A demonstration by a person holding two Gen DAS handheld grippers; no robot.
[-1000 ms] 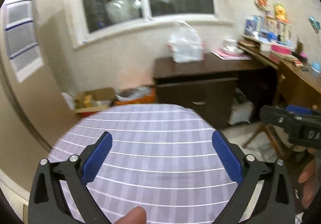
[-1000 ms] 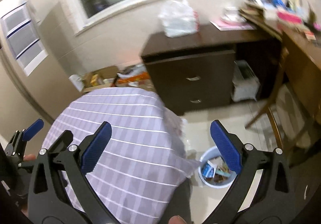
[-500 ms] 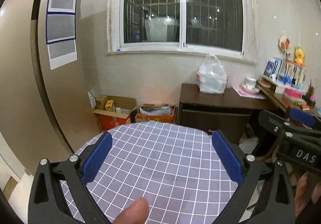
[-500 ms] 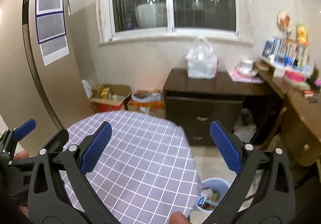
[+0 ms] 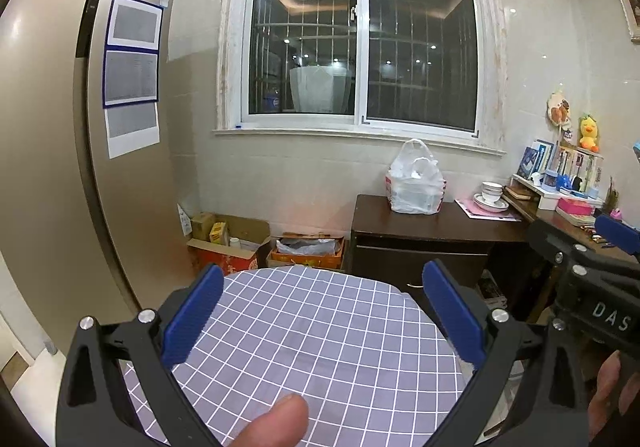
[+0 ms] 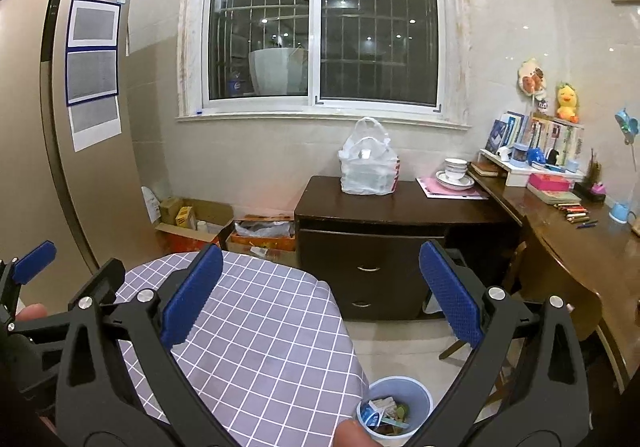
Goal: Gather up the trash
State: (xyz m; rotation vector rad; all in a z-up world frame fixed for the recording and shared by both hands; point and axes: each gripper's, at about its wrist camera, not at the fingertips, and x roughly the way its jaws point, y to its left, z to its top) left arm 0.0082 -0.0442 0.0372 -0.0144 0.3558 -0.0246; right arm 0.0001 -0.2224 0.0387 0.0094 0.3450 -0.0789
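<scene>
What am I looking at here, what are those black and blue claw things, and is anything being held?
No robot: a person carries two hand-held grasping devices, each with a camera looking along its fingers. One picture comes from the left tool, the other from the right tool. Both are open and hold nothing. Beneath them is a round table under a checked tablecloth, with nothing visible lying on it. A blue trash bin with wrappers inside stands on the floor beside the table. Further back are a dark cabinet bearing a plastic bag, and a window.
</scene>
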